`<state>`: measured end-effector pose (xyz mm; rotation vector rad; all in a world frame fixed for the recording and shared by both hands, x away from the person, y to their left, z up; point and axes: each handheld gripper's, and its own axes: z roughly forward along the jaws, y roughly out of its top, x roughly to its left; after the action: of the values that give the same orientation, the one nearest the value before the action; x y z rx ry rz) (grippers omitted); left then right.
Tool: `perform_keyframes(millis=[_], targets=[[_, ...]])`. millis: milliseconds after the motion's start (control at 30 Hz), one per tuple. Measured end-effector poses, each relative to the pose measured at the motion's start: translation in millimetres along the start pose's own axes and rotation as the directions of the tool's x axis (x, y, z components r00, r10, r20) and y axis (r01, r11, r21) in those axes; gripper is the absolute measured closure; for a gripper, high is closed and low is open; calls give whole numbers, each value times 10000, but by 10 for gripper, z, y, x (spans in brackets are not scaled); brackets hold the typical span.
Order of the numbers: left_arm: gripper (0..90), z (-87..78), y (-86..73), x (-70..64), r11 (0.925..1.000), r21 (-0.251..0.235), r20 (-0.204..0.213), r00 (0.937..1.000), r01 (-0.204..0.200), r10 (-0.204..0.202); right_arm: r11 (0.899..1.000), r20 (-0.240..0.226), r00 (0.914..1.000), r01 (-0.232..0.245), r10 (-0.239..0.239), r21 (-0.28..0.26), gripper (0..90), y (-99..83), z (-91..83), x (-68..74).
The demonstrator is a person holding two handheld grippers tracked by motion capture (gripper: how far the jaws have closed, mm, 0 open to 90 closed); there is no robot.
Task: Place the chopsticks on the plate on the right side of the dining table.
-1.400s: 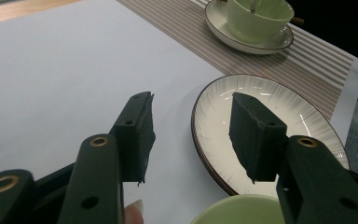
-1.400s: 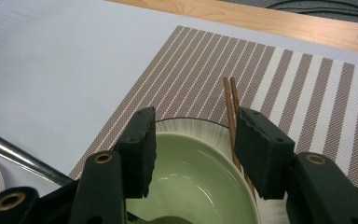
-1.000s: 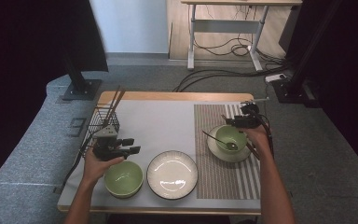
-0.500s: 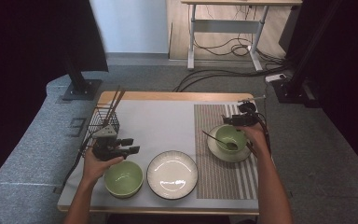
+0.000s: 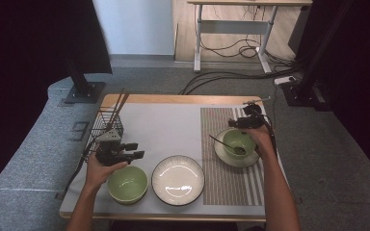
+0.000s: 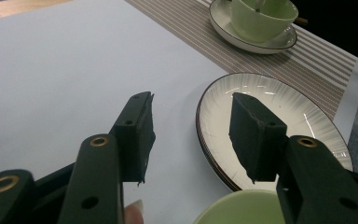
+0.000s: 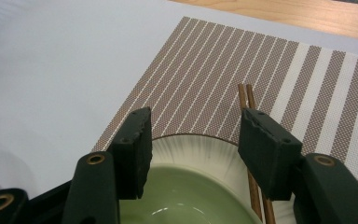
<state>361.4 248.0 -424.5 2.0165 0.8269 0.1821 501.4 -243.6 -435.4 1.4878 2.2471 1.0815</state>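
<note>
Right tongs (image 7: 193,140) stood with jaws apart and empty over a green bowl (image 5: 239,142) on its saucer (image 5: 223,154), upon the striped placemat (image 5: 221,187); chopsticks (image 7: 249,116) lay just beside. Left tongs (image 6: 191,135), equally parted, hovered between a second green bowl (image 5: 127,184) and the white plate (image 5: 178,179).

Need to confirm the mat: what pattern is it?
Brown and white stripes on the placemat, clearest in the right gripper view.
</note>
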Motion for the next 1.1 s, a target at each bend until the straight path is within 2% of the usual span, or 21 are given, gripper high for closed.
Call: perform_keyframes(millis=[233, 500, 1100], targets=[[497, -1, -1, -6, 10000, -8, 43, 10000, -12, 12, 9998, 138, 9999, 42, -44, 180, 444, 52, 72, 21], [497, -12, 1, -9, 10000, -50, 57, 10000, -2, 2, 9995, 127, 9999, -68, 64, 306, 444, 49, 128, -25], [497, -13, 0, -10, 10000, -44, 38, 10000, 12, -11, 9989, -84, 10000, 44, -40, 464, 445, 80, 112, -78]])
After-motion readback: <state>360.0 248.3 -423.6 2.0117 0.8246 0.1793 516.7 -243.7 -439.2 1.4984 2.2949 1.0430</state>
